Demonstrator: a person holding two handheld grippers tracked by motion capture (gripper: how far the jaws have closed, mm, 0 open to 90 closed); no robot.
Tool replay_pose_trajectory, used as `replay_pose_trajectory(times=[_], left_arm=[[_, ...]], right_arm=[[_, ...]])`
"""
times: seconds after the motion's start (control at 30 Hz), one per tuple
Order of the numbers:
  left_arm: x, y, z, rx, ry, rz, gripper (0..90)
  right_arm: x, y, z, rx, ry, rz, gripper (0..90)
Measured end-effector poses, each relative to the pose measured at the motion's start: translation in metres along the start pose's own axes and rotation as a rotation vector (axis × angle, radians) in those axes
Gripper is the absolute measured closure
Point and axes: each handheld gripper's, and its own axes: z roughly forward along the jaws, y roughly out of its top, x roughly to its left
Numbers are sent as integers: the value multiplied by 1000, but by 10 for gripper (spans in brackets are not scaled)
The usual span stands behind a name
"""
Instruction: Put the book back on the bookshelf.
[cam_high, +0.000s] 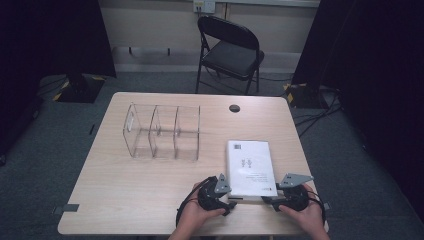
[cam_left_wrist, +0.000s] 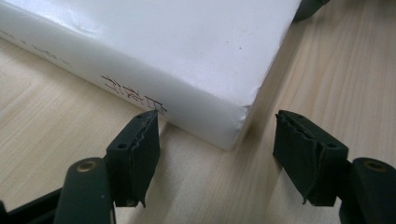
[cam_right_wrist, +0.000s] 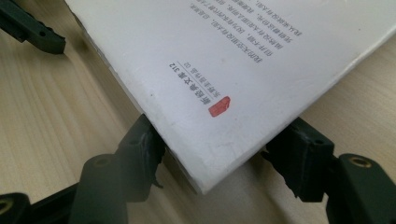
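While the book (cam_high: 250, 167) lies flat, left gripper (cam_high: 231, 204), right gripper (cam_high: 266, 201) flank its near corners.

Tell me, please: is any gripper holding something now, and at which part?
The right gripper touches the white book at its near right corner, but a firm grip cannot be told. The left gripper holds nothing: its jaws stand open around the near left corner.

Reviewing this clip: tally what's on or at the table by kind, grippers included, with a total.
White book: 1
Clear three-compartment organizer: 1
Handheld gripper: 2, left gripper and right gripper, one at each near corner of the book
Black folding chair behind the table: 1
Total: 5
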Motion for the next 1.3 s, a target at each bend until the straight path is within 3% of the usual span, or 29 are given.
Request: replay_pose_trajectory(times=[0.6,0.7,1.03,1.1,1.13,1.2,1.3], left_arm=[[-1,-1,0,0,6,1,305],[-2,-1,1,-14,3,2,268],[-2,1,3,7,-3,3,216],[-2,2,4,0,2,-11,209],[-1,3,2,29,7,-3,201],[1,4,1,42,10,-18,184],[7,6,-4,27,19,-47,184]], right_arm=[[0,4,-4,2,3,-4,398],[0,5,-6,-11,9,-2,403],[1,7,-9,-32,6,2,420],[0,8,-10,-37,11,3,445],[0,7,-11,-42,27,10,465],[-1,7,-11,-49,31,6,470],[-1,6,-11,-51,37,5,472]])
